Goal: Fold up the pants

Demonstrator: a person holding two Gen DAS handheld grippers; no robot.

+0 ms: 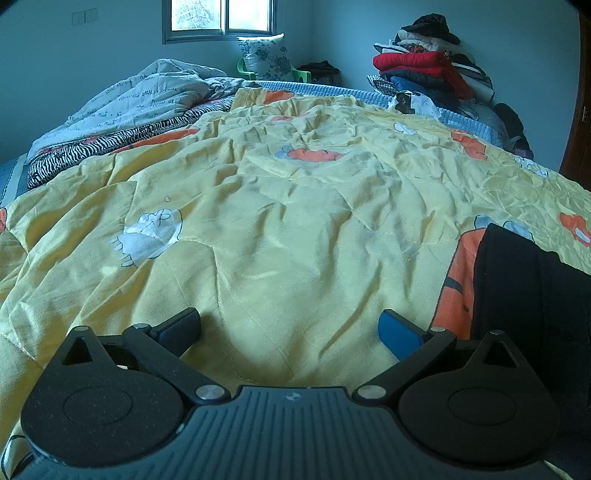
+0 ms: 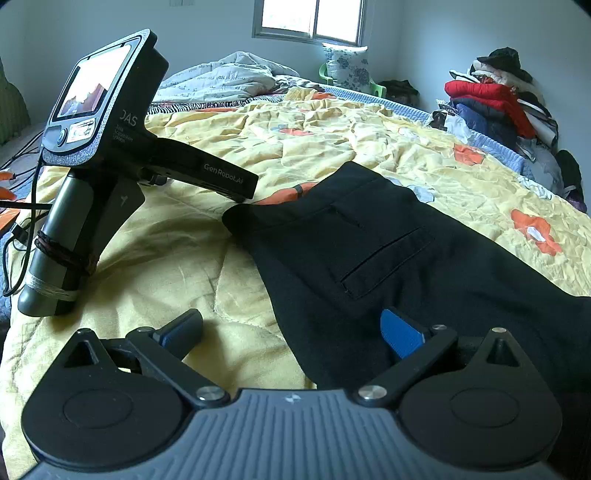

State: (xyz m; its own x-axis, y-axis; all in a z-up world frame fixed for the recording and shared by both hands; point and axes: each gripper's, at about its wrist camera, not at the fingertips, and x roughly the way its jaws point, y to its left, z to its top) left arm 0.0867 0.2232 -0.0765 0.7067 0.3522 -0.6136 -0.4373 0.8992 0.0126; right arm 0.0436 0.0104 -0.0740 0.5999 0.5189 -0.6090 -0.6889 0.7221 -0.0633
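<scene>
Both my left gripper [image 1: 290,328] and right gripper [image 2: 291,328] sit with fingers spread, gripping nothing, while the black pants [image 2: 388,243] lie on the bed [image 2: 221,258], seemingly still unfolded.

Two low fisheye views look along the bed toward the far wall and its window [image 1: 221,18]. The left wrist camera sits close above the yellow quilt [image 1: 277,221], facing straight ahead — black pants [image 1: 524,288] only edge in at right. The right wrist camera, equally low, has the pants [image 2: 388,251] near and central, with the left gripper [image 2: 243,194] beside them. Both share the quilt, window and clothes pile [image 2: 495,99].
</scene>
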